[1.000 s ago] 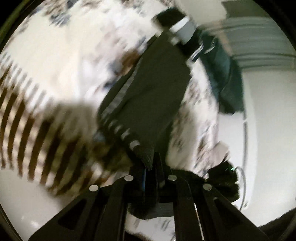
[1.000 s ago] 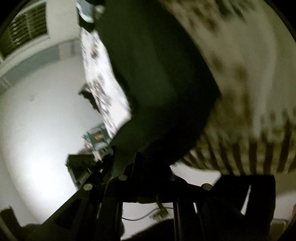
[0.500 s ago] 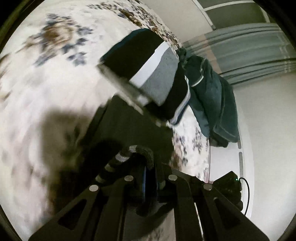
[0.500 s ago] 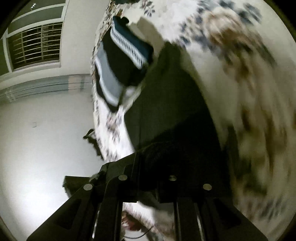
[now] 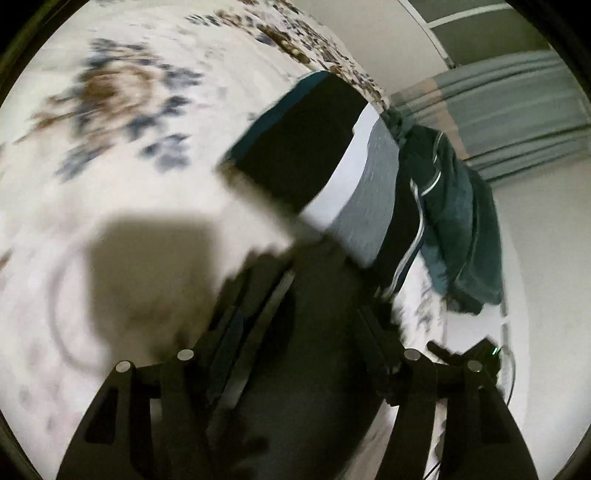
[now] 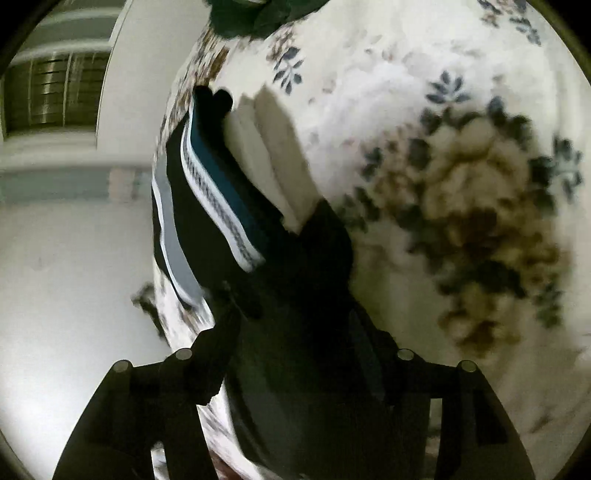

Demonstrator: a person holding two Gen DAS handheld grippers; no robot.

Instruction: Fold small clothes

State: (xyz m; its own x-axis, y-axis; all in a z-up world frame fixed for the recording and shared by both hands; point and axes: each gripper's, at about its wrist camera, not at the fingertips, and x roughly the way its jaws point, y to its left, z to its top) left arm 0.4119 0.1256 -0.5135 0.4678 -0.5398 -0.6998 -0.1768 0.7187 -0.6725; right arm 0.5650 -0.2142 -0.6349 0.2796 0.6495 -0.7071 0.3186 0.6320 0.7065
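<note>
A dark folded garment point(image 5: 306, 373) lies on the floral bedsheet point(image 5: 122, 155), right against a stack of folded clothes point(image 5: 314, 155) with black, white and grey bands. My left gripper point(image 5: 314, 295) straddles the dark garment's near edge, its jaws opening and the pads clear of the cloth. In the right wrist view the same dark garment point(image 6: 321, 254) lies beside the stack point(image 6: 207, 206), whose teal and patterned white edges show. My right gripper point(image 6: 295, 317) sits over its other end, jaws opening too, with the cloth loose between them.
A crumpled teal garment point(image 5: 461, 221) hangs over the bed's edge beyond the stack. A dark green cloth point(image 6: 251, 14) lies at the far end of the bed. Pale floor point(image 6: 66, 277) and a small dark device with a cable point(image 5: 480, 354) lie beside the bed.
Both grippers carried the dark garment across the bed to the stack and set it down. Their jaws, shut on the cloth before, have now spread apart.
</note>
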